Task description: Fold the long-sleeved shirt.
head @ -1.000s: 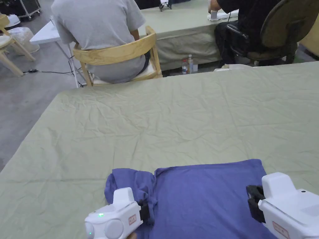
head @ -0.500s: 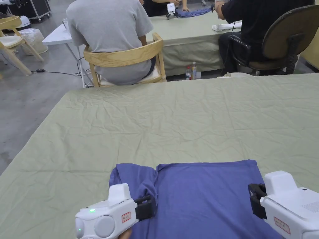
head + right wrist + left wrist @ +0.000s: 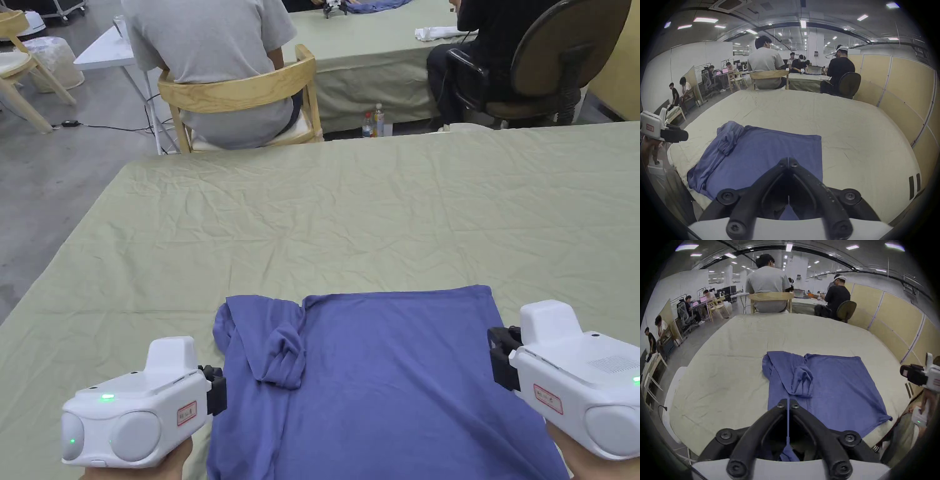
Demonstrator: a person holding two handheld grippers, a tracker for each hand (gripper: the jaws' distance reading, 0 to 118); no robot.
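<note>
Blue long-sleeved shirt (image 3: pixel 387 375), knit fabric, lying flat on the desk (image 3: pixel 350 212) at the 6 o'clock edge in the head view; body squared off, far hem straight, one sleeve bunched in a loose wad at its 10 o'clock corner.

Left tongs (image 3: pixel 215 390), white housing with green lamp, black jaws: held at 7 o'clock in the head view, just beside the shirt's left edge. In the left gripper view (image 3: pixel 788 403) the jaws stand nearly together with a thin strip of blue cloth running up the narrow slit between them; the tips appear pressed on that fold.

Desk cover: pale green cloth, creased all over, bare from the shirt to the far edge at 12 o'clock.

Right tongs (image 3: pixel 500 359), same make: held at 4 o'clock in the head view, at the shirt's right edge. In the right gripper view (image 3: pixel 788 162) the jaw tips meet; blue cloth shows beneath them, but whether any is pinched cannot be told.

Beyond the desk, 11 o'clock: person in grey on a wooden chair (image 3: pixel 240 94), back turned. At 1 o'clock: person in black on an office chair (image 3: pixel 565 59) at a second desk.
</note>
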